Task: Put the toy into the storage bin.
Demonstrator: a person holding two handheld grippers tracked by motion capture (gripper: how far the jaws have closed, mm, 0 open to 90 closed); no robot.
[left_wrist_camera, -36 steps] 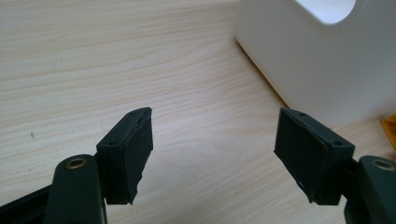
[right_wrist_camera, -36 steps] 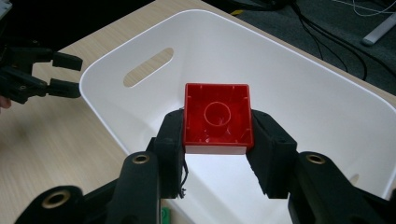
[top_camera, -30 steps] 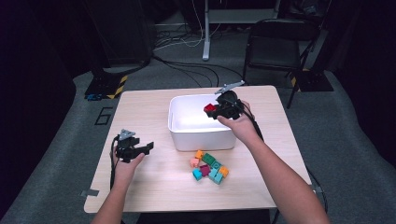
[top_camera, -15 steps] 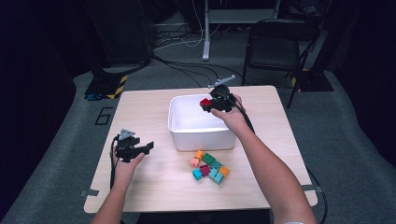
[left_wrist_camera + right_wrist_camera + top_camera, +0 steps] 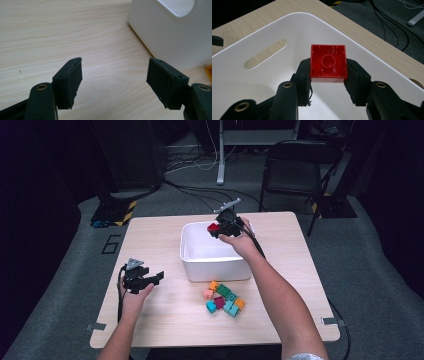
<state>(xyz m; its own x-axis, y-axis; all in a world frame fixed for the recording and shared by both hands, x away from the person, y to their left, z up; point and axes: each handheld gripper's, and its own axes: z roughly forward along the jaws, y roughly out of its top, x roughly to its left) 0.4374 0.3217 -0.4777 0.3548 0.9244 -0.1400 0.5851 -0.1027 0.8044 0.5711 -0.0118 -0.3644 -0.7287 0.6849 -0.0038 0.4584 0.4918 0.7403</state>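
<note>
My right gripper [image 5: 216, 229] is shut on a red block [image 5: 328, 63], hollow side toward the camera, and holds it over the far part of the white bin [image 5: 192, 261]. In the right gripper view the red block hangs above the bin's [image 5: 242, 82] white floor, near its far rim. My left gripper [image 5: 159, 276] rests at the table's left, open, its jaws wide apart over bare wood [image 5: 105, 82] with nothing between them. The bin's wall [image 5: 170, 32] rises to its right.
Several coloured blocks [image 5: 223, 299] lie in a loose cluster in front of the bin. The wooden table [image 5: 150, 240] has free room on its left half. A black chair [image 5: 295, 165] and cables on the floor stand beyond the table's far edge.
My right gripper has carried the red block leftward and a little lower over the bin's far side. The left gripper has stayed where it was.
</note>
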